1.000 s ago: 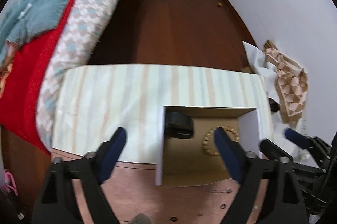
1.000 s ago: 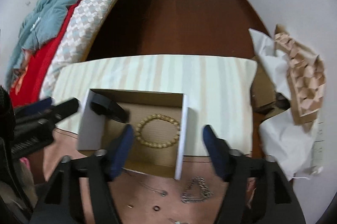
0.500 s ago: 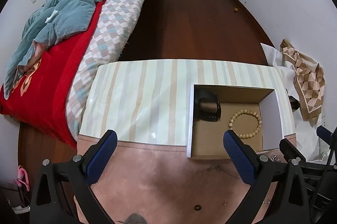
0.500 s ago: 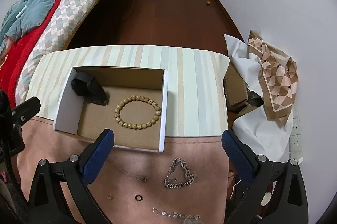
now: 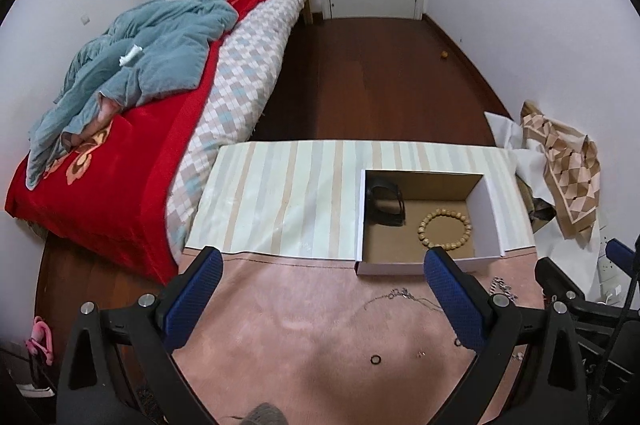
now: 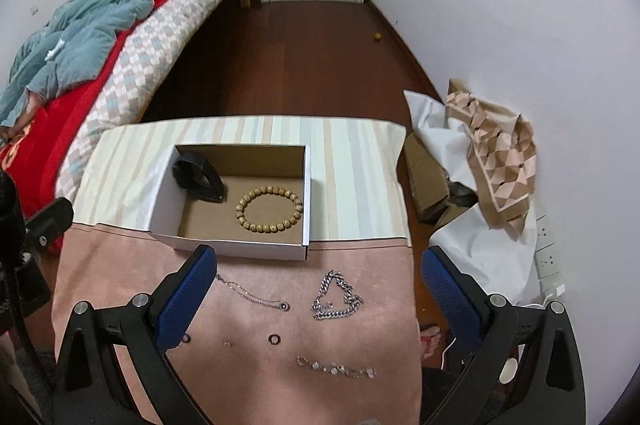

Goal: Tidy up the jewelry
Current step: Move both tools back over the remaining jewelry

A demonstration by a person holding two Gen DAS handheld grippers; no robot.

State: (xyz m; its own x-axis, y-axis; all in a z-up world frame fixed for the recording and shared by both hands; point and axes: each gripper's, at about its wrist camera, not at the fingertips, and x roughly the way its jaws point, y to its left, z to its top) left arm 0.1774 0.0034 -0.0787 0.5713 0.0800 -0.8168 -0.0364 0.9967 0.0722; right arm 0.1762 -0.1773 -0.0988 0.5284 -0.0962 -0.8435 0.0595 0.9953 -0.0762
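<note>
A white cardboard box (image 6: 160, 209) (image 5: 490, 209) sits on the table, holding a wooden bead bracelet (image 6: 269, 209) (image 5: 445, 228) and a black watch (image 6: 200, 177) (image 5: 384, 205). On the pink cloth (image 6: 380, 325) in front of it lie a chunky silver chain (image 6: 336, 295), a thin pendant necklace (image 6: 256, 295) (image 5: 404, 295), a black ring (image 6: 274, 339) (image 5: 375, 359), a smaller ring (image 6: 185, 339) and a silver link bracelet (image 6: 336, 371). My right gripper (image 6: 318, 261) hangs open above the cloth, empty. My left gripper (image 5: 320, 265) is open and empty, left of the box.
A bed (image 5: 120, 145) with a red cover and blue blanket lies left of the table. Striped cloth (image 5: 280, 201) covers the table's far half. White paper and a patterned scarf (image 6: 500, 161) are heaped at the right by the wall. Dark wood floor (image 5: 380, 77) runs to a door.
Both grippers have drawn back and up from the box and their jaws have spread wider. The loose jewelry on the pink cloth has come into view.
</note>
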